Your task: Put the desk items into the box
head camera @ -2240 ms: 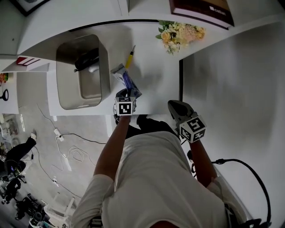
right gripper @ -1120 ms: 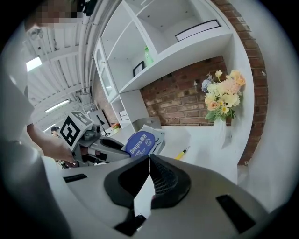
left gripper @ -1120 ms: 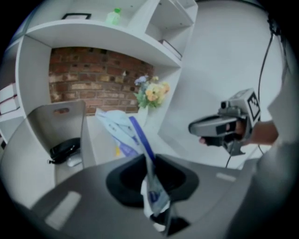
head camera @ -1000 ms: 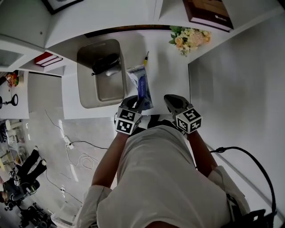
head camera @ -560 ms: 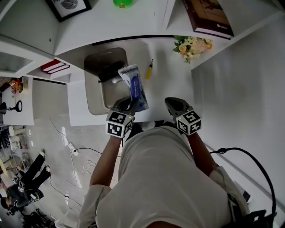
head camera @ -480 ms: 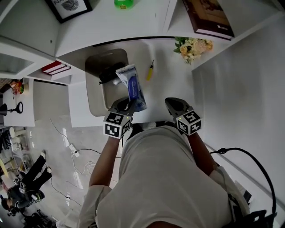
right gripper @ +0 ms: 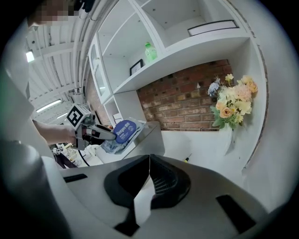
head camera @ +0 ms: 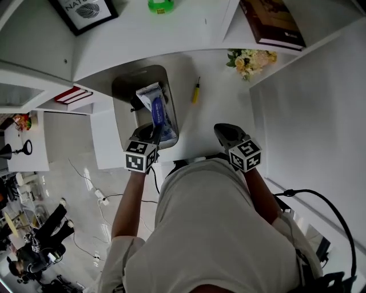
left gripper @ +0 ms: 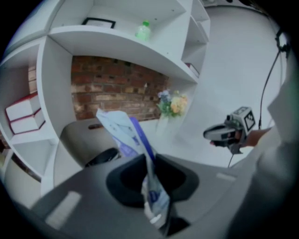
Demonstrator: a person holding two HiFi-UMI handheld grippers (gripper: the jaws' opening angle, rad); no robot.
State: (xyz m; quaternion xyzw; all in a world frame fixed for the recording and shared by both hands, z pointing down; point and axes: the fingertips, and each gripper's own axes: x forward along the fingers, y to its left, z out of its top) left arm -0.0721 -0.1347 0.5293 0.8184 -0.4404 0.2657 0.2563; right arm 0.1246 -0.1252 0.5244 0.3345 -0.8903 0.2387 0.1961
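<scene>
White shelving, a brick wall and flowers around a white desk

A framed picture (head camera: 83, 12) and a green bottle (head camera: 160, 6) stand on the upper shelf (head camera: 189, 28), with a brown book (head camera: 273, 22) lying flat in the next bay to the right. Below it, a bunch of pale yellow and cream flowers (head camera: 251, 59) sits at the back right corner of the desk (head camera: 217, 97), against the brick wall (right gripper: 187, 100). Red-spined books (head camera: 75, 95) are stacked in a side cubby at the left. Light cables (head camera: 100, 197) trail over the grey floor (head camera: 74, 189), and at the lower left edge there is what may be a person in dark clothes (head camera: 34, 252).
</scene>
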